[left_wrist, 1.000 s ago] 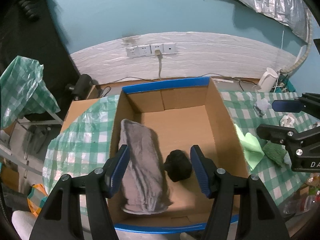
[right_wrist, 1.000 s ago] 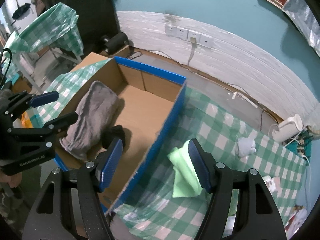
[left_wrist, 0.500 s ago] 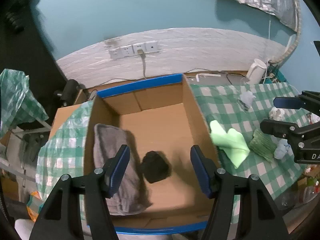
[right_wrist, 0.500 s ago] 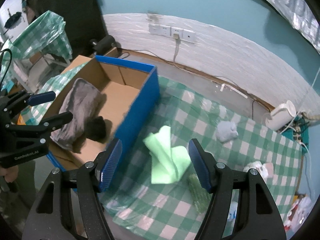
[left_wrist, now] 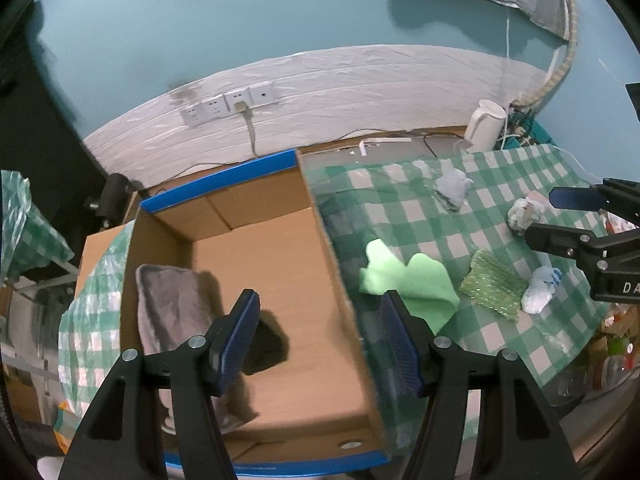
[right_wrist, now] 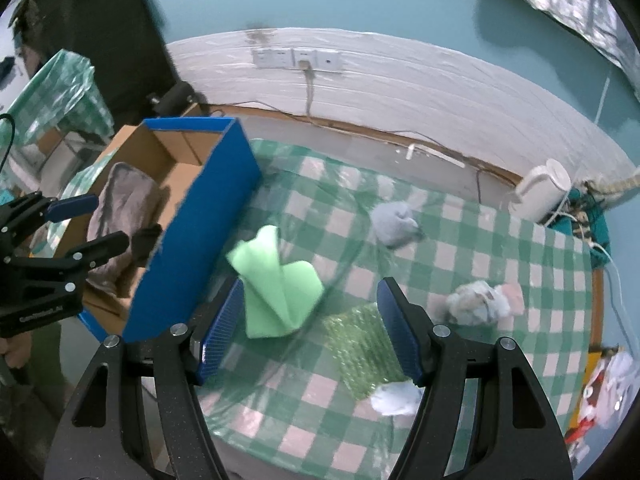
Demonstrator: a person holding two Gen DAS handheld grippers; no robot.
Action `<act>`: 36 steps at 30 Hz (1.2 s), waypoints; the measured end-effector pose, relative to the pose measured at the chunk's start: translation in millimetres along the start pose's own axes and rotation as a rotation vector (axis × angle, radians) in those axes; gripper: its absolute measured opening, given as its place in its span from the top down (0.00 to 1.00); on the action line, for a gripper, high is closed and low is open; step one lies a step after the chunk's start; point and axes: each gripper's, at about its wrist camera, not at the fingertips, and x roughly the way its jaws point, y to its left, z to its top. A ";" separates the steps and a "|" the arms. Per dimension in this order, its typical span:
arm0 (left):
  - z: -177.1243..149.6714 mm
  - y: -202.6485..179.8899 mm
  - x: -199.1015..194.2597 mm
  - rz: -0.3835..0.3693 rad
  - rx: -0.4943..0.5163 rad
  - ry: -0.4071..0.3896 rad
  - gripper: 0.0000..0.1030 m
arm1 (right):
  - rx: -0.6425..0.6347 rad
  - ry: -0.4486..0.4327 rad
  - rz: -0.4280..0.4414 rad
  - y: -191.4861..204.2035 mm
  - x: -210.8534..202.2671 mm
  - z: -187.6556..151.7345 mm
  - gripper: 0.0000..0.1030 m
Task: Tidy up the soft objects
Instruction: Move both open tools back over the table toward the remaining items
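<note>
An open cardboard box (left_wrist: 332, 248) with blue rims holds a folded grey towel (left_wrist: 172, 304) and a small black soft item (left_wrist: 266, 344). My left gripper (left_wrist: 319, 308) hovers open over the box's right wall, with nothing between its fingers. On the green checked tablecloth lie a light green cloth (right_wrist: 276, 280), a glittery green cloth (right_wrist: 362, 348), a grey rolled bundle (right_wrist: 394, 220), a white bundle (right_wrist: 480, 300) and a pale blue one (right_wrist: 394, 398). My right gripper (right_wrist: 311, 296) hangs open above the two green cloths, apart from them.
A white kettle (right_wrist: 540, 192) stands at the table's far right corner beside cables. Wall sockets (right_wrist: 298, 58) with a plugged cord are behind. Colourful clutter (right_wrist: 604, 392) sits at the right edge. The left gripper (right_wrist: 94, 224) shows over the box.
Both grippers have swung rightward, from over the box toward the tablecloth with the loose cloths. The jaws stand as wide as before, and nothing was picked up.
</note>
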 end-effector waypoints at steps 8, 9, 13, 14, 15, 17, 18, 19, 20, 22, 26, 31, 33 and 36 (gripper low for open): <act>5.6 -30.0 3.1 -0.011 0.052 0.007 0.37 | 0.059 0.001 -0.019 -36.4 -7.2 -17.5 0.32; 5.9 -33.3 3.7 -0.012 0.057 0.009 0.36 | 0.065 0.002 -0.021 -40.3 -7.7 -19.6 0.32; 8.1 -48.4 6.4 -0.020 0.080 0.013 0.33 | 0.089 0.007 -0.027 -53.9 -8.7 -27.9 0.32; 8.4 -51.4 6.8 -0.021 0.085 0.014 0.33 | 0.093 0.007 -0.028 -55.9 -8.4 -29.9 0.32; 8.9 -54.3 7.5 -0.022 0.090 0.016 0.33 | 0.098 0.008 -0.028 -58.6 -9.0 -31.6 0.32; 9.9 -60.4 9.8 -0.023 0.100 0.020 0.33 | 0.105 0.008 -0.027 -63.3 -9.6 -34.8 0.32; 10.3 -63.4 10.8 -0.024 0.104 0.023 0.33 | 0.108 0.009 -0.027 -64.7 -9.3 -35.7 0.32; 10.3 -65.9 11.5 -0.026 0.108 0.026 0.33 | 0.112 0.009 -0.027 -67.3 -9.5 -37.3 0.32; 10.5 -68.2 12.2 -0.028 0.111 0.028 0.33 | 0.116 0.010 -0.028 -69.3 -9.6 -38.9 0.32; 10.8 -72.9 13.9 -0.027 0.117 0.033 0.33 | 0.125 0.011 -0.028 -74.5 -10.0 -41.6 0.32; 11.3 -81.5 18.5 -0.024 0.132 0.045 0.33 | 0.141 0.016 -0.033 -84.2 -9.2 -47.7 0.32; 10.0 -92.8 27.1 -0.023 0.152 0.069 0.32 | 0.169 0.029 -0.041 -95.4 -3.8 -56.0 0.24; 9.5 -98.0 31.3 -0.021 0.164 0.078 0.32 | 0.178 0.036 -0.046 -99.7 -0.6 -59.6 0.23; 8.5 -103.6 36.1 -0.016 0.178 0.087 0.32 | 0.183 0.051 -0.052 -103.8 4.4 -63.7 0.23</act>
